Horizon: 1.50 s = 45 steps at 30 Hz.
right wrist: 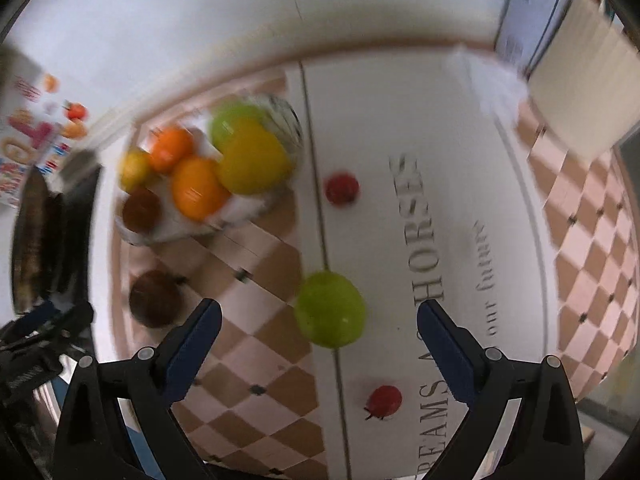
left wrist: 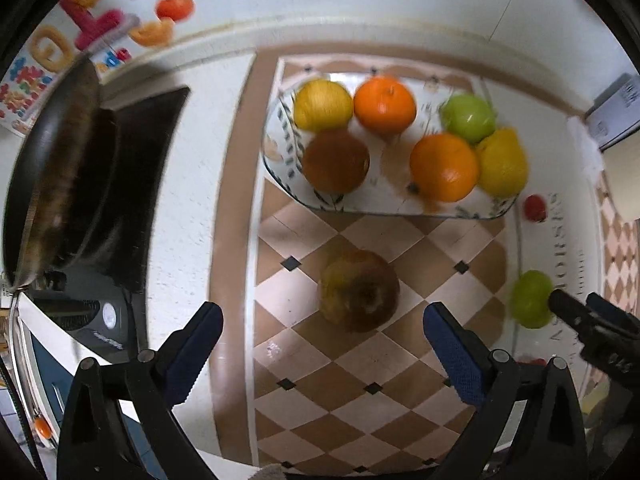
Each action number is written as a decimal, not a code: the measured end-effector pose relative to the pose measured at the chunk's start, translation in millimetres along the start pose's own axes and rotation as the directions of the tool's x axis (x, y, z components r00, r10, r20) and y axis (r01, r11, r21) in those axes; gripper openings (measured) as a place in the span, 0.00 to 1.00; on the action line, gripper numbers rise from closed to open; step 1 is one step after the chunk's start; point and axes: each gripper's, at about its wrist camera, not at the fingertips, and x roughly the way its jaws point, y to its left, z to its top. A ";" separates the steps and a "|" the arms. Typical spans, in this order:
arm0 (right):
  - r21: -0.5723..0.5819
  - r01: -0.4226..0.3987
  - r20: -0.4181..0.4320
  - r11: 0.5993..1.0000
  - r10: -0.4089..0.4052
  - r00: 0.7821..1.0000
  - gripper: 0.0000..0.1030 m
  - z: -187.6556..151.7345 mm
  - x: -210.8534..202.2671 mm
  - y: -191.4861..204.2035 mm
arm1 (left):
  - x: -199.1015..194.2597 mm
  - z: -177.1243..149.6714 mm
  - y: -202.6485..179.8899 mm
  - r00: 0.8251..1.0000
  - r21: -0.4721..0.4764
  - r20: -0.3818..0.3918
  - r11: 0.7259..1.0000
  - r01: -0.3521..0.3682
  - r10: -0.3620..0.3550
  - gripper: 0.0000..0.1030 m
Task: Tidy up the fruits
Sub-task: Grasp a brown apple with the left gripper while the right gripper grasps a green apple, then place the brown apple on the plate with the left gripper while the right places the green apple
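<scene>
Both grippers hang spread and empty short of the fruit tray (left wrist: 280, 176): left gripper (left wrist: 322, 354) lines up a brown apple (left wrist: 358, 290), right gripper (right wrist: 318, 350) a green apple (right wrist: 330, 309), each seemingly needing descent and closure

A desk (left wrist: 280, 420) covered in a tan-and-white checkered cloth. On it sit a fruit tray (left wrist: 276, 160), a brown fruit (left wrist: 358, 290), a green apple (right wrist: 330, 308), and two small red fruits (right wrist: 341, 188).
</scene>
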 end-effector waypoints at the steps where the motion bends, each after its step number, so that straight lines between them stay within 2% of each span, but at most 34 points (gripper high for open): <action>1: 0.000 0.002 -0.030 1.000 -0.002 1.000 0.97 0.5 14.8 -2.3 | 8.4 1.5 -1.3 1.000 0.003 -0.017 1.000 -0.007 0.007 1.00; 2: 0.006 0.000 -0.067 1.000 0.000 0.998 0.97 -0.4 35.9 -6.1 | 13.8 3.0 -2.4 0.999 0.006 -0.030 1.000 -0.009 0.010 1.00; 4: 0.005 0.001 -0.091 1.000 -0.001 0.996 0.97 -1.2 53.1 -7.2 | 27.7 4.4 -4.9 0.998 0.008 -0.061 1.000 -0.002 0.003 1.00; 11: -0.012 -0.005 -0.118 1.000 0.003 0.993 0.96 1.9 75.5 -1.2 | 58.0 8.5 -9.0 0.992 -0.011 -0.125 0.999 0.032 -0.033 1.00; 13: -0.015 -0.004 -0.120 1.000 0.002 0.993 0.94 2.5 77.0 0.0 | 64.5 10.4 -9.9 0.990 -0.018 -0.136 0.999 0.045 -0.047 1.00; 14: -0.020 -0.007 -0.126 1.000 0.004 0.992 0.89 2.5 81.8 2.1 | 67.4 11.5 -10.9 0.988 -0.018 -0.141 0.998 0.060 -0.062 0.99; 15: -0.019 -0.009 -0.125 1.000 0.007 0.992 0.83 2.7 83.2 2.8 | 69.9 12.1 -11.6 0.987 -0.019 -0.143 0.997 0.074 -0.076 0.94; 17: -0.023 -0.014 -0.124 1.000 0.011 0.992 0.76 2.4 85.9 3.7 | 73.6 12.8 -15.2 0.986 -0.011 -0.142 0.996 0.090 -0.091 0.70; 18: -0.023 -0.014 -0.124 1.000 0.011 0.992 0.69 2.4 85.9 3.7 | 75.1 12.8 -15.8 0.983 -0.016 -0.144 0.993 0.115 -0.116 0.62; 20: -0.028 -0.014 -0.114 1.000 0.011 0.993 0.66 1.6 86.7 4.5 | 75.7 14.7 -18.6 0.985 -0.016 -0.131 0.994 0.107 -0.108 0.62; 22: -0.045 0.001 -0.100 0.999 -0.006 0.995 0.58 0.7 87.4 6.3 | 72.5 14.6 -21.4 0.989 -0.004 -0.111 0.995 0.099 -0.099 0.62; 25: -0.055 -0.009 -0.089 0.998 0.004 0.996 0.57 0.7 87.1 3.4 | 70.1 13.6 -22.0 0.989 -0.006 -0.110 0.995 0.102 -0.102 0.62; 29: -0.059 -0.027 -0.077 0.998 0.022 0.997 0.57 -3.2 82.6 1.7 | 61.2 7.4 -15.1 0.988 -0.010 -0.112 0.994 0.105 -0.105 0.62; 35: -0.088 -0.071 -0.025 0.994 0.069 0.997 0.57 -10.4 67.4 10.2 | 25.6 5.0 0.6 0.990 -0.009 -0.063 0.992 0.125 -0.126 0.62; 39: -0.109 -0.121 0.007 0.987 0.122 0.992 0.57 -10.0 52.3 25.3 | -6.7 18.2 15.1 0.985 -0.036 -0.010 0.985 0.170 -0.171 0.62; 41: -0.122 -0.181 0.036 0.976 0.187 0.982 0.57 4.5 32.6 43.1 | -25.5 32.9 23.9 0.979 -0.055 0.021 0.977 0.206 -0.205 0.62; 43: -0.126 -0.200 0.045 0.972 0.207 0.977 0.57 9.9 27.5 48.7 | -36.3 51.1 26.4 0.971 -0.077 0.046 0.969 0.236 -0.233 0.62; 45: -0.136 -0.256 0.063 0.957 0.266 0.962 0.57 36.8 13.4 66.2 | -42.3 66.2 35.1 0.964 -0.098 0.064 0.960 0.262 -0.256 0.62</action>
